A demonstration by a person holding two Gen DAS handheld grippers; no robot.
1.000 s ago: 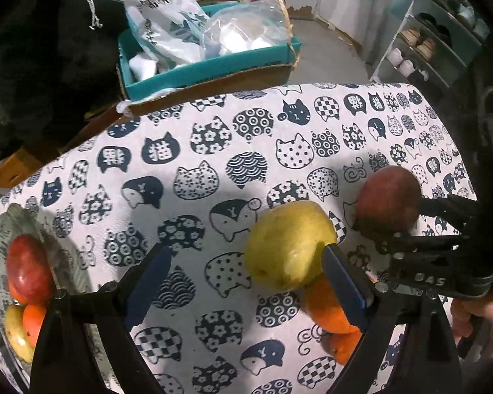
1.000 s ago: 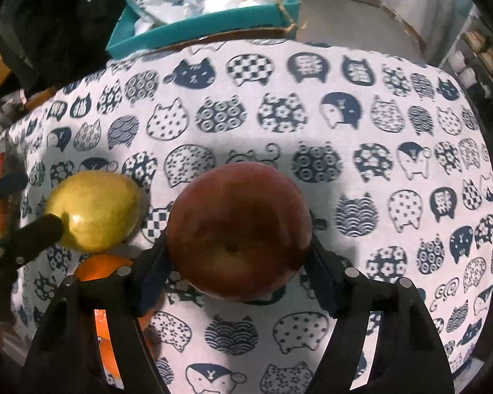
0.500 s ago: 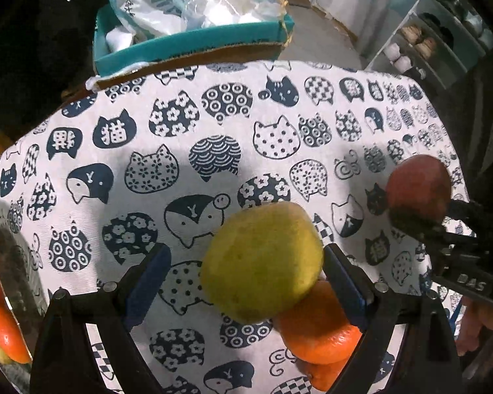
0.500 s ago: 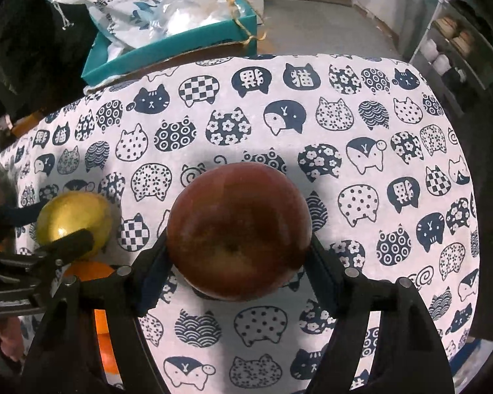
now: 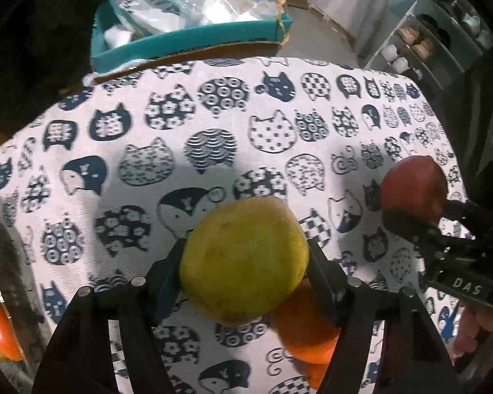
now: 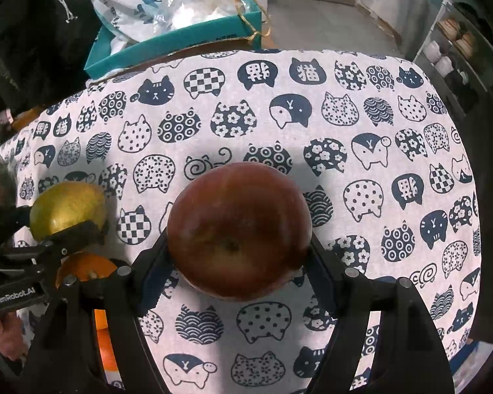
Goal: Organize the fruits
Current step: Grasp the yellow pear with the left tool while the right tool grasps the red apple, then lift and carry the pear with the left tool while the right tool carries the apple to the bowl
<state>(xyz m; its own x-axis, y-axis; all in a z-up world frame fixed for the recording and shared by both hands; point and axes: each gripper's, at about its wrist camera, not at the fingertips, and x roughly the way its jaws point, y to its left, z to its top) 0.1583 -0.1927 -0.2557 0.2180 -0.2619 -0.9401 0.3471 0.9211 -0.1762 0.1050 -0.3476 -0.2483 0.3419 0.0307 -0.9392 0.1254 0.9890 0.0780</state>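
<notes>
A yellow-green fruit (image 5: 243, 259) lies on the cat-print tablecloth (image 5: 213, 124), resting against an orange (image 5: 305, 331). My left gripper (image 5: 245, 256) points steeply down over it. Its jaws are closing, with the fruit between them and both pads touching its sides. My right gripper (image 6: 240, 246) is shut on a dark red apple (image 6: 240, 229) and holds it just above the cloth. The right wrist view shows the yellow-green fruit (image 6: 65, 207), the left gripper (image 6: 49, 220) and the orange (image 6: 85, 266) at the left. The left wrist view shows the apple (image 5: 414, 187) at the right.
A glass dish (image 5: 3, 239) holding red and orange fruit sits at the far left edge. Behind the table stands a teal box (image 5: 187, 39) stuffed with plastic bags. Shelves with shoes (image 5: 427, 42) are at the back right. A hand (image 5: 486, 328) holds the right gripper.
My left gripper has come down around the yellow-green fruit, and its wide-open jaws have closed in to the fruit's sides. The right gripper still holds the apple.
</notes>
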